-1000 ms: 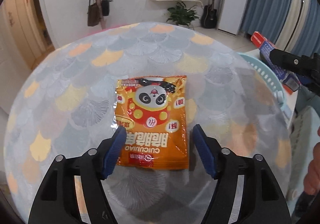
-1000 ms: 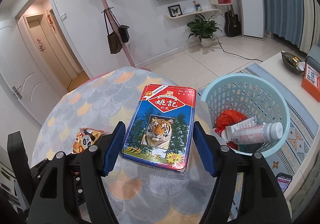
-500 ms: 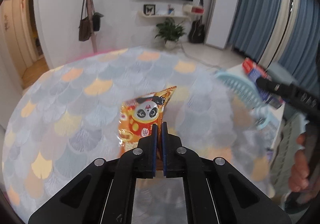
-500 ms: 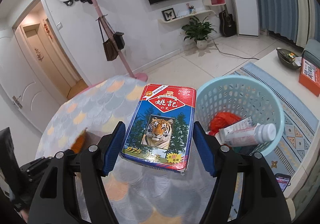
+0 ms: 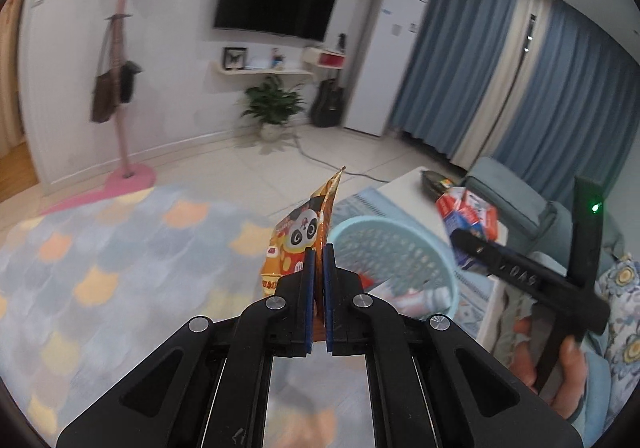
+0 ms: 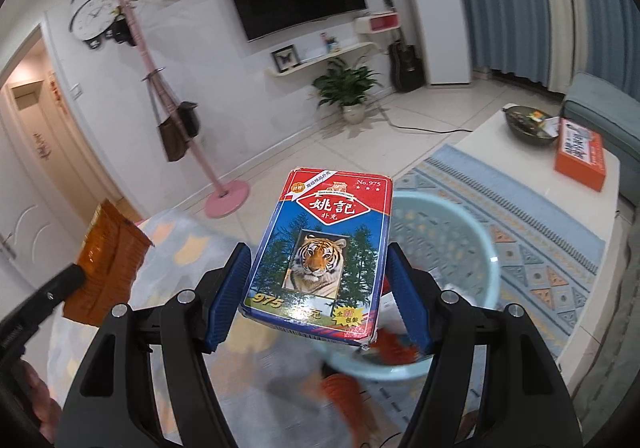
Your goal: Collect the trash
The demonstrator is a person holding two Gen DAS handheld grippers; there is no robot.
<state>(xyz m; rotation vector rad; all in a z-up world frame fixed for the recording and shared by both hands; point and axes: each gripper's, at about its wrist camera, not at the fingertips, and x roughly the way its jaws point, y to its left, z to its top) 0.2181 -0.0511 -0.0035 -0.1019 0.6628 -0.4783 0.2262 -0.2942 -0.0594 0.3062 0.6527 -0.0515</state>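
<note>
My left gripper [image 5: 317,260] is shut on an orange panda snack bag [image 5: 308,232] and holds it in the air, upright, just left of the light blue laundry-style basket [image 5: 400,244]. The bag also shows in the right wrist view [image 6: 106,256], at the left. My right gripper [image 6: 318,284] is shut on a blue tiger playing-card box [image 6: 324,248], held above the near rim of the basket [image 6: 452,244]. The box shows in the left wrist view [image 5: 466,216] beyond the basket. Inside the basket lie a white bottle [image 5: 420,296] and red trash [image 6: 396,352].
A round table with a fish-scale cloth [image 5: 120,248] lies below and left. A white coffee table [image 6: 532,152] with an orange box [image 6: 580,152] and a dark bowl stands right of the basket, on a patterned rug [image 6: 540,232]. A pink coat stand [image 6: 224,196] is behind.
My left gripper closed on the snack bag, lifted it off the table and swung right toward the basket. My right gripper carried the card box over the basket's rim.
</note>
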